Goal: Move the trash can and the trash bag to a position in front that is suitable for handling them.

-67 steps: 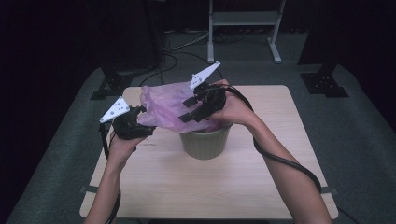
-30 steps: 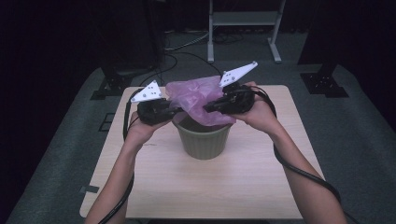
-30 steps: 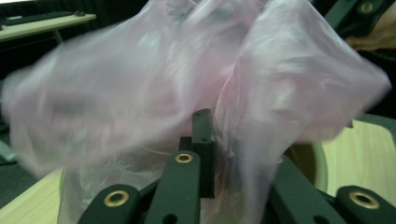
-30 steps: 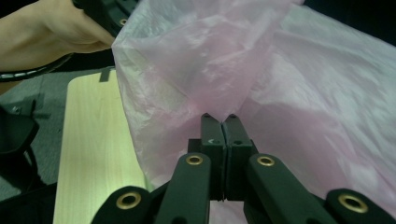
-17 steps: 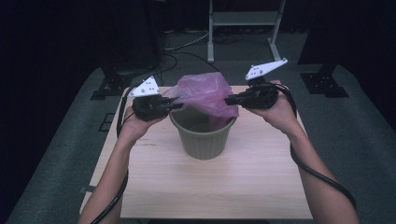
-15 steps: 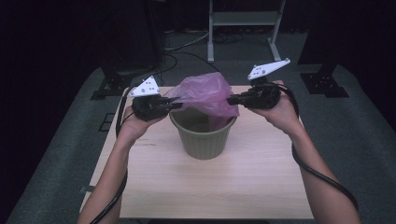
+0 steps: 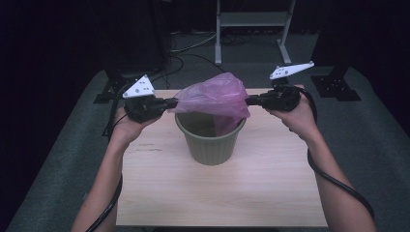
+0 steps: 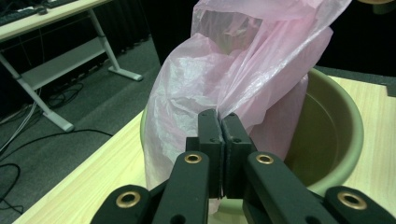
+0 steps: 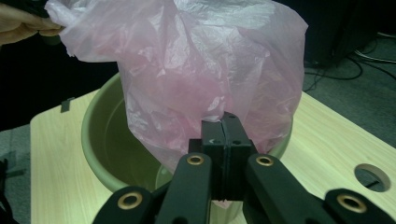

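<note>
A thin pink plastic bag point(image 7: 212, 99) hangs stretched over an olive-green bin point(image 7: 211, 145) in the middle of the wooden table point(image 7: 217, 188). My left gripper point(image 7: 173, 103) is shut on the bag's left edge, level with the bin's rim. My right gripper point(image 7: 248, 100) is shut on the bag's right edge. The bag's lower part dips inside the bin. In the left gripper view my closed jaws pinch the pink bag point(image 8: 243, 74) in front of the bin point(image 8: 336, 135). The right gripper view shows the same pinch on the bag point(image 9: 201, 70) above the bin point(image 9: 100, 140).
A white metal stand point(image 7: 251, 29) and cables lie on the floor behind the table. A dark pillar base point(image 7: 336, 84) stands at the back right. A round hole point(image 9: 372, 177) is cut into the tabletop near the right gripper.
Both grippers have moved apart and lifted, spreading the bag wider above the bin. The bag went from bunched over the bin's left rear to stretched across its opening.
</note>
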